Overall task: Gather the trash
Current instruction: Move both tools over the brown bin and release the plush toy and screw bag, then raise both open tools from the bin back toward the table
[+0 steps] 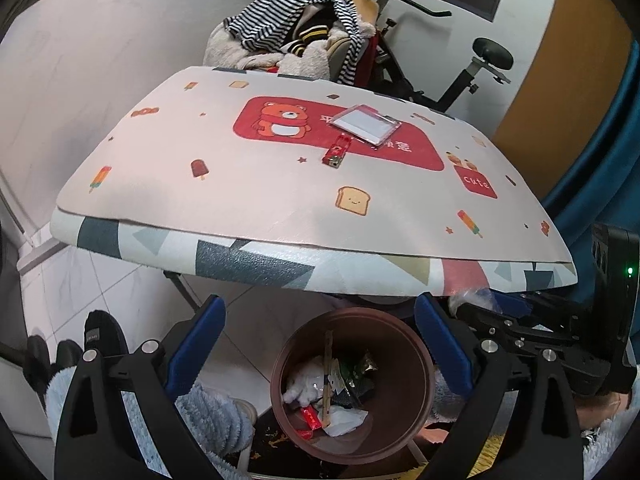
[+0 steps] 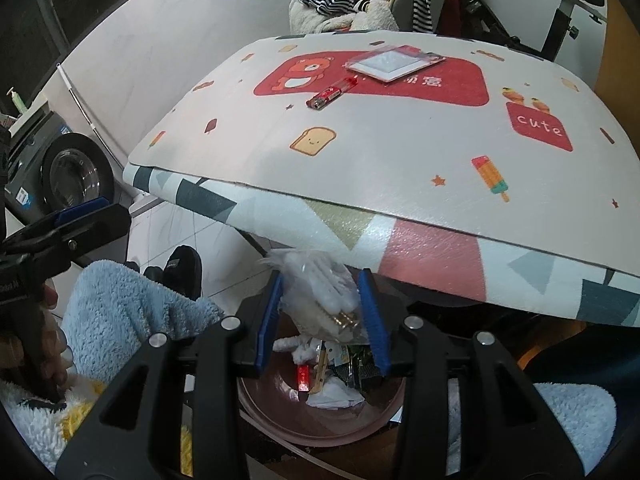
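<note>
My left gripper (image 1: 320,308) hangs open and empty over a brown round bin (image 1: 404,384) on the floor, which holds wrappers, tissue and a wooden stick. My right gripper (image 2: 324,314) is shut on a crumpled clear plastic bag (image 2: 316,284) with white and gold bits inside, held just above the bin (image 2: 280,412) under the table edge. On the patterned table mat (image 1: 240,184) lie a red lighter (image 1: 337,152) and a flat clear packet (image 1: 366,124). The right wrist view shows the same lighter (image 2: 332,94) and packet (image 2: 394,62).
The table's front edge (image 2: 400,240) overhangs the bin closely. Behind the table stand a chair piled with striped clothes (image 1: 296,32) and an exercise bike (image 1: 460,80). A washing machine (image 2: 72,172) is at the left. A person's fleece-clad legs (image 1: 208,420) and black slippers (image 1: 100,332) flank the bin.
</note>
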Demonstrator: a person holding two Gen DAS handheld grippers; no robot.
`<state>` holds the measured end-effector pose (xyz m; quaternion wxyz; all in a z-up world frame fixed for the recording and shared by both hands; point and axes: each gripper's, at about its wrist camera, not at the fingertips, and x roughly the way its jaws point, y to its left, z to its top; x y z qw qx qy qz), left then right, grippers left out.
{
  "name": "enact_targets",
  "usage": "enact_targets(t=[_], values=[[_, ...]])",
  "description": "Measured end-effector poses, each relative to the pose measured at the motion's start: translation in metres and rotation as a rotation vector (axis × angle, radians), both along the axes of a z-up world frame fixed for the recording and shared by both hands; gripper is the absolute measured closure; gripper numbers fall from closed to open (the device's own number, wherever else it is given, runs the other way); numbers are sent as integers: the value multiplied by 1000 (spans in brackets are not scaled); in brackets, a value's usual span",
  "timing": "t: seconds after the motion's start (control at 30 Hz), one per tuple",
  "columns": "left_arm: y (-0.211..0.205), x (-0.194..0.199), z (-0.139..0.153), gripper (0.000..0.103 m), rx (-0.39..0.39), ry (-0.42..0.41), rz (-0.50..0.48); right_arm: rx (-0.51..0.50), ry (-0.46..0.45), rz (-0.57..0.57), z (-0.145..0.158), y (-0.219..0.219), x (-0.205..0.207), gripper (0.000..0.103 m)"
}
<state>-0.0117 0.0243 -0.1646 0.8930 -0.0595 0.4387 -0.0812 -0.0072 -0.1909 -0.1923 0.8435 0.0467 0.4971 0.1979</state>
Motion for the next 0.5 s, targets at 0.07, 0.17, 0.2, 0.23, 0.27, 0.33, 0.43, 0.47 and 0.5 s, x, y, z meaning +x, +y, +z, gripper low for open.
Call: enact_targets(t=[0.07,0.17,0.2,0.23,0.27,0.33,0.43,0.47,0.5], values=[[2,0,-1,10,-5,4,7,1,1,5,0,1,0,46],[2,1,-2,10,-7,9,7,-19,-11,1,0,4,-2,18],[2,1,-2,10,-7,11,6,-23,-11,-1,-1,4,-2,12],[1,1,-2,10,-7,11,5,-34,-9,-10,-1,4,-2,8],[1,1,-2,10,-7,12,4,-39,-7,-14,-2,3,-1,6],[1,1,-3,10,-6,13,2,-46,4,-35,-4,1,0,6],[1,1,-4,10,-7,19,3,-48,-2,-54,-3,-4,1,6],[1,2,-5,10,-8,21,3,-47,-6,-60,-3,-6,1,6],[1,2,-5,10,-9,24,2,-47,-7,-67,-4,-8,1,6]])
